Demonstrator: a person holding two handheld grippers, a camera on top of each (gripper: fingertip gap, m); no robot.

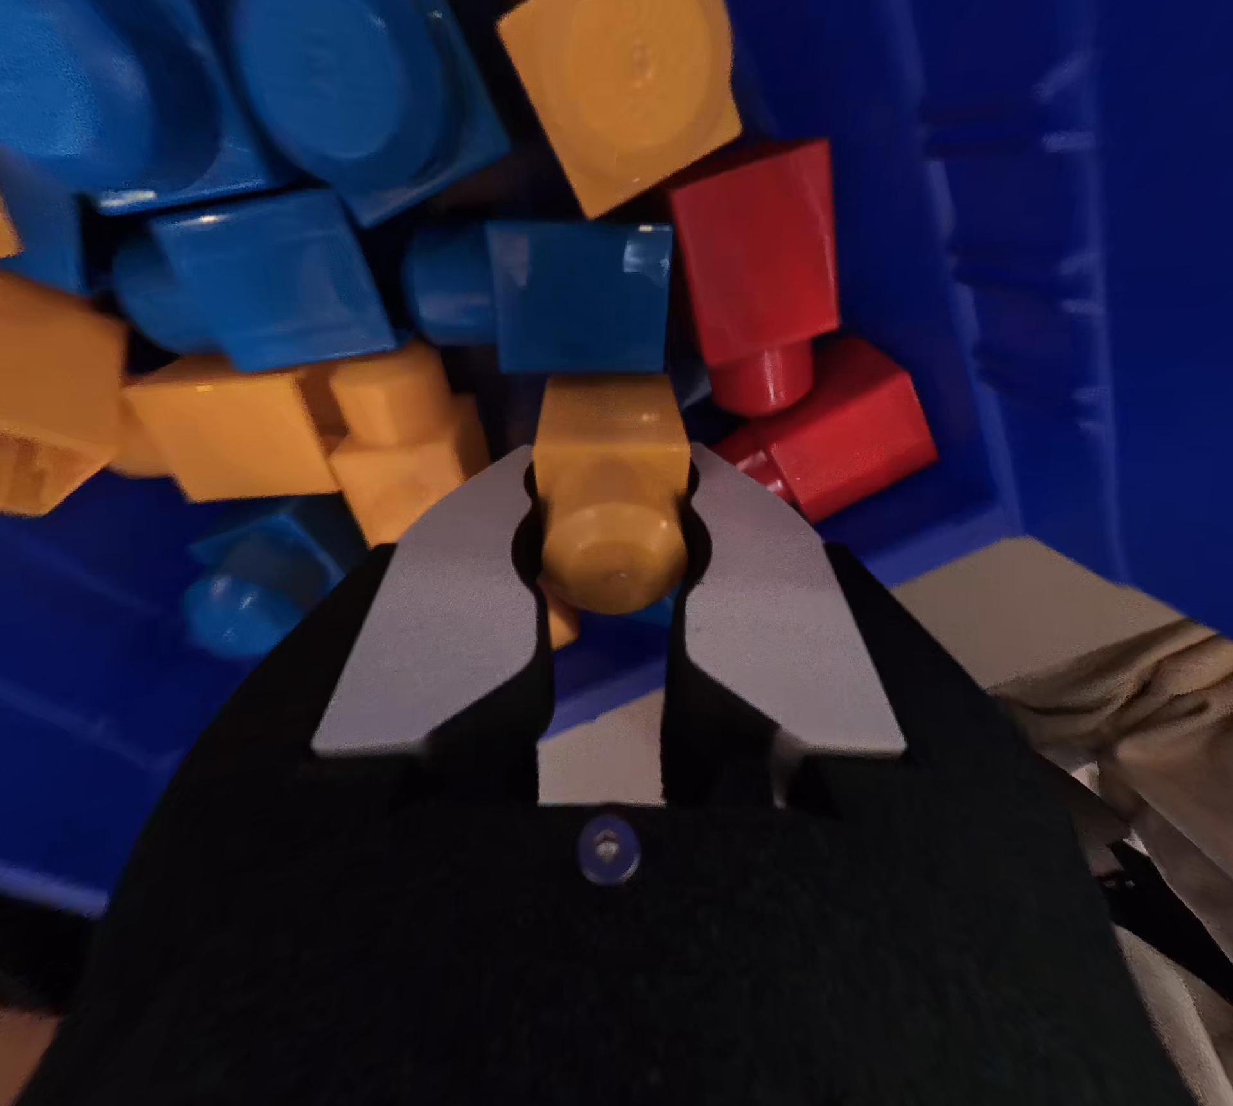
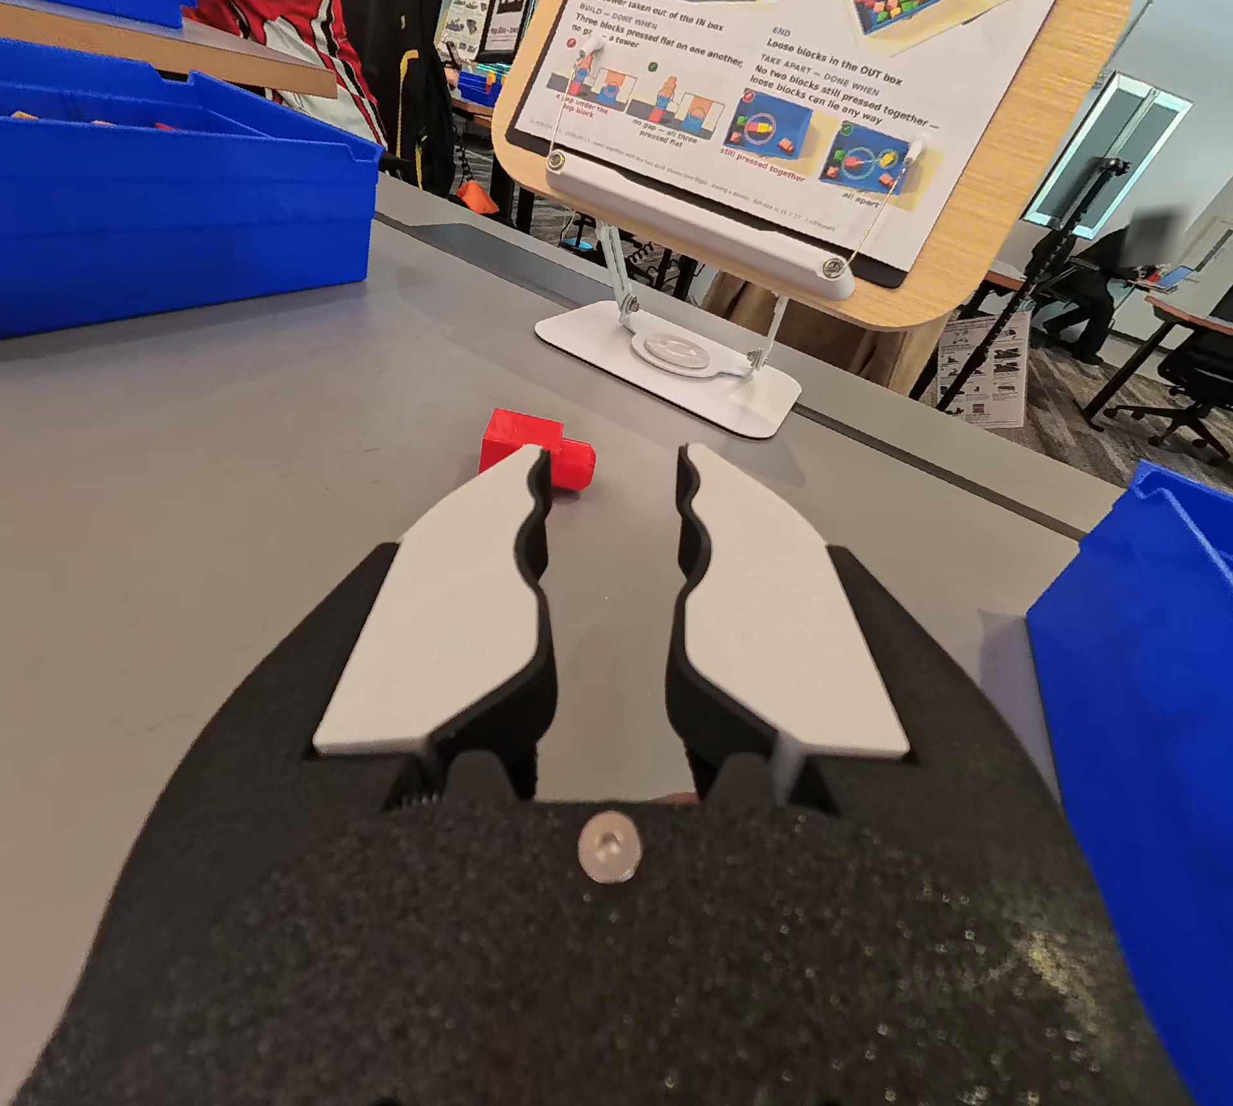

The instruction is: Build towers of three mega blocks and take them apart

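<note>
your left gripper [image 1: 610,473] has its jaws clamped on an orange block [image 1: 610,513] inside the blue bin [image 1: 1001,206]; only your right gripper [image 2: 612,467], jaws open and bare, shows the red block [image 2: 527,440] lying on the worktop [image 2: 267,473].

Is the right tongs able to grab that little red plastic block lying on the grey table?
Probably yes: the right tongs are open and empty, and the red plastic block lies just ahead, slightly left, with nothing between.
</note>
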